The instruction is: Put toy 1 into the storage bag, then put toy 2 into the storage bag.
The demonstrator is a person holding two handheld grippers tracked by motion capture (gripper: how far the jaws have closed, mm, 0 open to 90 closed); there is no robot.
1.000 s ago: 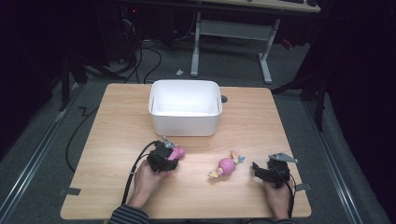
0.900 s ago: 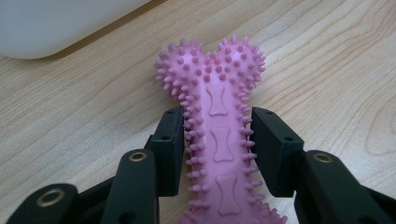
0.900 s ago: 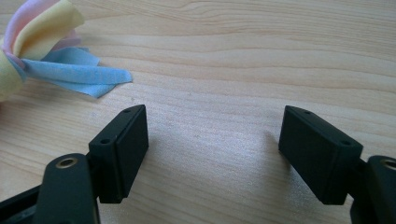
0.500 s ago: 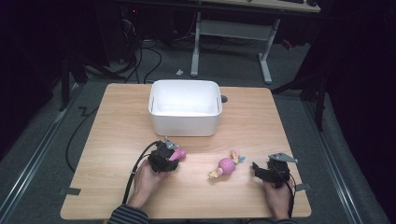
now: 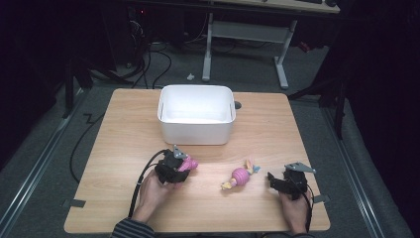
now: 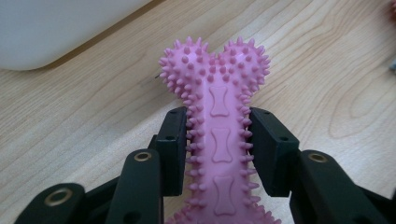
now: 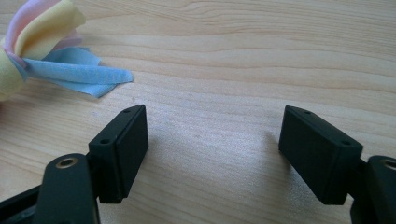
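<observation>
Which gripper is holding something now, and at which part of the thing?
The left gripper holds the pink spiky bone toy by its narrow shaft. The right gripper holds nothing.

A white tub [image 5: 195,130] sits mid-table [image 5: 124,119], a pink fabric-tailed toy [image 5: 240,175] nearer.

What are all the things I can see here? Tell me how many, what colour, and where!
Spiky rubber bone toy: one, pink, on the table near its front left, clamped by its middle between the left jaws.
Round toy with cloth ribbons: one, pink ball with yellow, blue and pink strips, lying on the table between the two grippers.
Plastic tub: one, white, standing at the back middle of the table.
Wooden table: one, light brown, under everything.
Desk frame: one, grey legs, on the floor behind the table.
Left gripper: one, black, shut on the bone.
Right gripper: one, black, open, at the table's front right, nothing between its jaws.
Hands: two, at the front edge.
</observation>
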